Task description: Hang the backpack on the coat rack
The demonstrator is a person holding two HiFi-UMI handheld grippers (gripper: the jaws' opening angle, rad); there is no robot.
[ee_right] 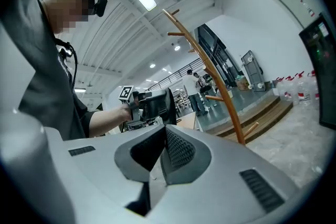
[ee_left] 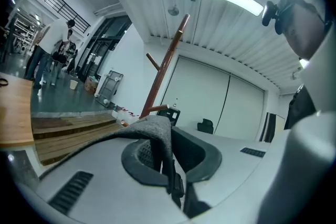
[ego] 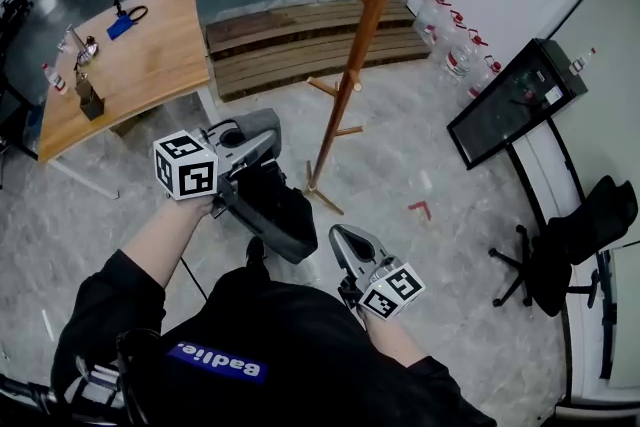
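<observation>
My left gripper (ego: 262,147) is shut on the grey strap (ee_left: 159,136) of a dark backpack (ego: 275,213). The bag hangs below the gripper, off the floor, just left of the coat rack's base. The wooden coat rack (ego: 362,50) stands ahead, with pegs angled upward; it also shows in the left gripper view (ee_left: 166,63) and the right gripper view (ee_right: 223,94). My right gripper (ego: 341,237) is low and to the right of the bag, with its jaws shut on nothing (ee_right: 164,139). From it I see the left gripper (ee_right: 142,105) carrying the backpack (ee_right: 167,105).
A curved wooden table (ego: 140,65) with small items stands at left. Wooden steps (ego: 300,40) lie behind the rack, with water bottles (ego: 455,50) beside them. A black screen on a stand (ego: 510,100) and an office chair (ego: 575,240) are at right. People stand far back.
</observation>
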